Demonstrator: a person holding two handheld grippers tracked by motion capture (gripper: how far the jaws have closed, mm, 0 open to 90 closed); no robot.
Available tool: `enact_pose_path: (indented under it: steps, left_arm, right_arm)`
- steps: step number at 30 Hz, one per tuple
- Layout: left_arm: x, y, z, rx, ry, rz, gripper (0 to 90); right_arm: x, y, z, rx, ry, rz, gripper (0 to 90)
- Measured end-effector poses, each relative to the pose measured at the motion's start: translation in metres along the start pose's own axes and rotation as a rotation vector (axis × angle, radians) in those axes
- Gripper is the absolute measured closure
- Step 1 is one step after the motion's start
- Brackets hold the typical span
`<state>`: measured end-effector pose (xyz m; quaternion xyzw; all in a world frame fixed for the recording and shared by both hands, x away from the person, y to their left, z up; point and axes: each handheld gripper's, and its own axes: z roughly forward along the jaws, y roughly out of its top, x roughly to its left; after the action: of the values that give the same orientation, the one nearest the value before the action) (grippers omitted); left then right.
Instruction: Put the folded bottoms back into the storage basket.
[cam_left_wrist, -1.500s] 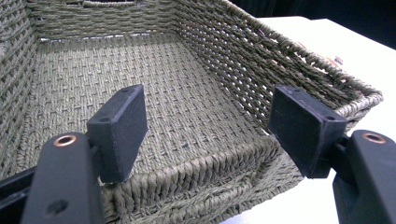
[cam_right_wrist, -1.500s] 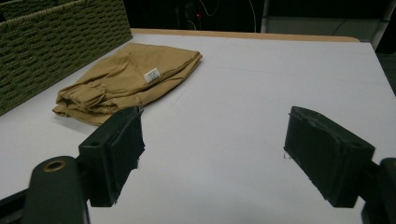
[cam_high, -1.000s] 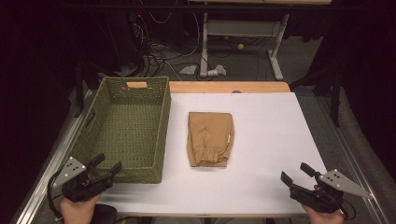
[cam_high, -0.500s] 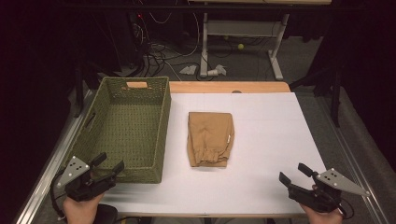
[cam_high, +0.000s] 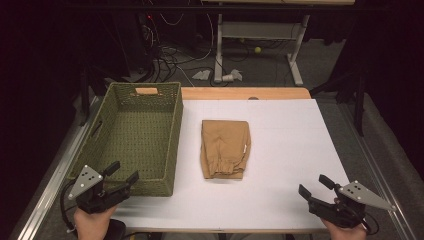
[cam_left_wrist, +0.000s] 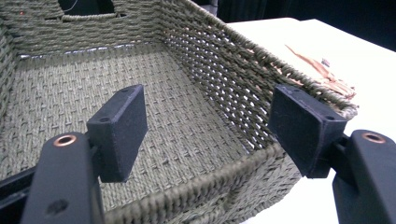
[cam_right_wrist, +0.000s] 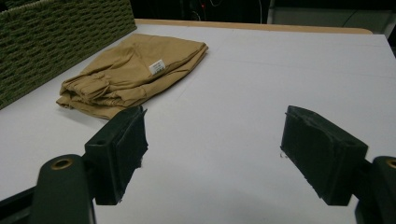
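White table (cam_high: 280, 130) – green basket (cam_high: 135, 135) beside folded tan garment (cam_high: 225, 148).

Both hands hold their tongs low, left tongs (cam_high: 122, 179) and right tongs (cam_high: 314, 187) gaping, nothing between

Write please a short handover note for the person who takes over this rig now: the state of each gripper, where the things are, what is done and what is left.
Left gripper: jaws open, nothing held, at the near end of the green woven basket.
Right gripper: jaws open, nothing held, above the white table at its near right corner.
Folded tan garment: lies flat in the middle of the table, just right of the basket, apart from both grippers.
Basket: nothing inside it.
Done: nothing visible; the garment is untouched.
Left: probably to pick up the garment and put it into the basket.
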<state>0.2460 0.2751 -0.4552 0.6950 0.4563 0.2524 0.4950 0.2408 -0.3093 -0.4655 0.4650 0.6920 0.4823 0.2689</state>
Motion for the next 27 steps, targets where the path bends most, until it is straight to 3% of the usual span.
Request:
enact_pose_path:
  steps: [27]
  left_arm:
    - [-0.016, 0.007, 0.013, 0.009, -0.049, 0.030, 27.2]
  right_arm:
    - [0.001, 0.000, 0.002, 0.002, -0.008, -0.009, 22.8]
